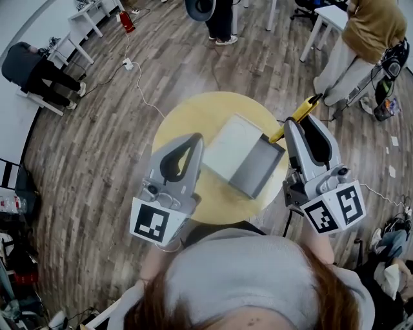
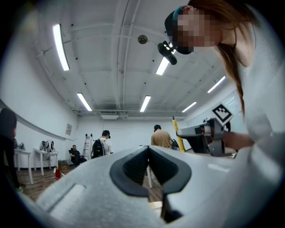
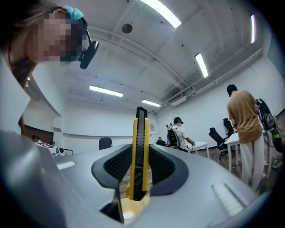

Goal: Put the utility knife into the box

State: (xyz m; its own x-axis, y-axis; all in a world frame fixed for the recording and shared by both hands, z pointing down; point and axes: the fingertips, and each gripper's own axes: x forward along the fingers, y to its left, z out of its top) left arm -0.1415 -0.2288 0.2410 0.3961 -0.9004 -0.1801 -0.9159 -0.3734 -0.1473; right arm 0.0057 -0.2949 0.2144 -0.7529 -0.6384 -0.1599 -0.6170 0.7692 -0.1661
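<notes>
A yellow utility knife [image 1: 298, 117] [image 3: 141, 151] stands clamped between the jaws of my right gripper [image 1: 302, 122] [image 3: 141, 146], sticking out past the tips. That gripper hovers over the right edge of the round yellow table [image 1: 193, 116]. In the middle of the table an open box lies with a grey tray [image 1: 259, 169] and a white lid [image 1: 231, 145] beside it. My left gripper [image 1: 195, 138] [image 2: 148, 148] hangs just left of the box, its jaws shut with nothing in them. The knife [image 2: 176, 130] also shows in the left gripper view, to the right.
The table stands on a wooden floor [image 1: 103, 148]. A white cable [image 1: 139, 84] and a red extinguisher [image 1: 127, 22] lie at the far left. People [image 1: 364, 38] and white desks [image 1: 326, 19] stand beyond the table; a person [image 1: 39, 74] crouches at left.
</notes>
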